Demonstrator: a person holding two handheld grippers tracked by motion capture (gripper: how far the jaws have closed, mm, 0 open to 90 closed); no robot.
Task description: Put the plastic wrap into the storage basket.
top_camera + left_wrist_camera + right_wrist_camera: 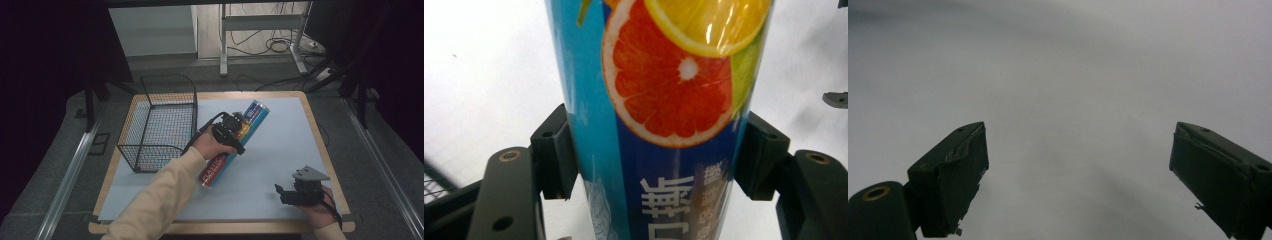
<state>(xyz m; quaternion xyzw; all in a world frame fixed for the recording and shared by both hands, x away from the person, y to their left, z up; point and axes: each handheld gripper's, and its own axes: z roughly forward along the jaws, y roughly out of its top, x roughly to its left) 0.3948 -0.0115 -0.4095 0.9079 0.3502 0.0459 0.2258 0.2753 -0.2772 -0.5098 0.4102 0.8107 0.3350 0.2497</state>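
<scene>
The tall blue citrus-printed cylindrical can (659, 120) is clamped between the left tool's (239, 131) jaws, while the right tool (286, 192) is held apart.

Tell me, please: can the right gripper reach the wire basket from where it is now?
Probably not without a long move. The right gripper sits at the table's near right corner, while the wire basket stands at the far left, with the left gripper and its tube between.

Lab: curtained test table (310, 150), floor cables (272, 45)
</scene>
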